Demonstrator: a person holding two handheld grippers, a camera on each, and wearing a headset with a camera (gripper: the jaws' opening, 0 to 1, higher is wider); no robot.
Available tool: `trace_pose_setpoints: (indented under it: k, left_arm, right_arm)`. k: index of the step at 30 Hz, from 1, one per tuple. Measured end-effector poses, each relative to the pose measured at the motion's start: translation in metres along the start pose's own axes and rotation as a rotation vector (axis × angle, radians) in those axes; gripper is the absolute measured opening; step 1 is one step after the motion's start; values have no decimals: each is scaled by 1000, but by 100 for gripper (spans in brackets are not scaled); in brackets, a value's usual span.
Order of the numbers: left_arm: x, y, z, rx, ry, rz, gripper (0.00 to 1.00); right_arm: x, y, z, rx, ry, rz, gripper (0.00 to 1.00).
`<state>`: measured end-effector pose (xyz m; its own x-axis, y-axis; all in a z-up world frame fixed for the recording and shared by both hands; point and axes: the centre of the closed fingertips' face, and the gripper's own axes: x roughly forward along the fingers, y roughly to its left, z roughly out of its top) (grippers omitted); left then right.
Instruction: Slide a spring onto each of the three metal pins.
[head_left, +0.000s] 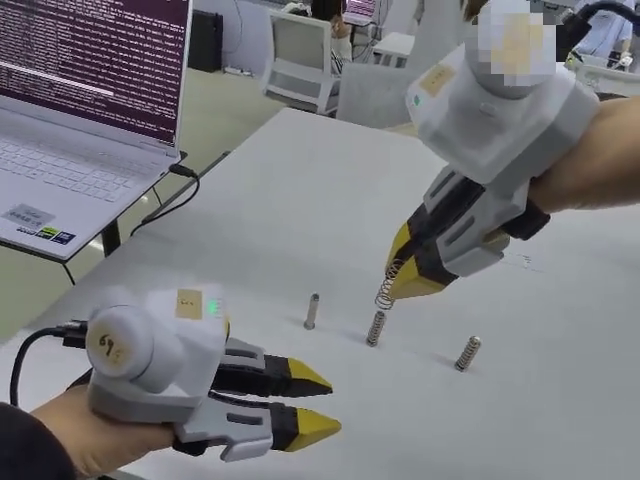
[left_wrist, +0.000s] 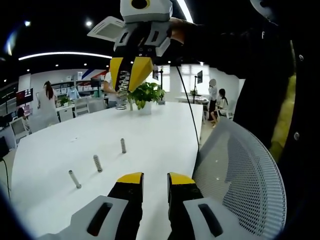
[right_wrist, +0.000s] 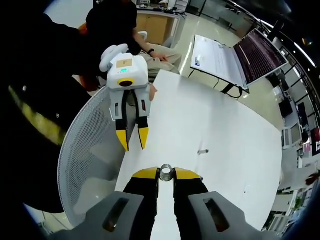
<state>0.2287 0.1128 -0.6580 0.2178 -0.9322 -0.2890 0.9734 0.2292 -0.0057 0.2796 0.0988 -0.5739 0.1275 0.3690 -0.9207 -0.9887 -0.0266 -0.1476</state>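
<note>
Three short pins stand in a row on the white table (head_left: 300, 200). The left pin (head_left: 312, 311) is bare metal. The middle pin (head_left: 375, 328) and the right pin (head_left: 467, 352) each carry a spring. My right gripper (head_left: 398, 275) hangs just above the middle pin, shut on a spring (head_left: 386, 285) that dangles from its yellow tips; the same spring (right_wrist: 166, 172) sits end-on between its jaws. My left gripper (head_left: 310, 402) rests low at the near left, open, with nothing between its fingers. From there the bare pin (left_wrist: 75, 179) and the right gripper (left_wrist: 131, 75) lie ahead.
An open laptop (head_left: 80, 130) sits on a stand left of the table, its cable (head_left: 175, 205) trailing to the table edge. White chairs (head_left: 300, 50) and people stand beyond the far end. A mesh chair back (left_wrist: 240, 180) is close to my left gripper.
</note>
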Motion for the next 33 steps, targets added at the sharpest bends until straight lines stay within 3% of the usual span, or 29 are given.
trace_pose_setpoints:
  k: [10,21,33]
  left_arm:
    - [-4,11,-6,-29,-9,21,12]
    - [-2,13,-15,-62,-17,28,12]
    - [-7,28,-26,-99,-31,82,14]
  right_arm:
    - [28,-38,2,54,-24,-7,8]
    - [55,-65,1,112,-36,11,8]
    - [79,-80,-6,135,-16,18,8]
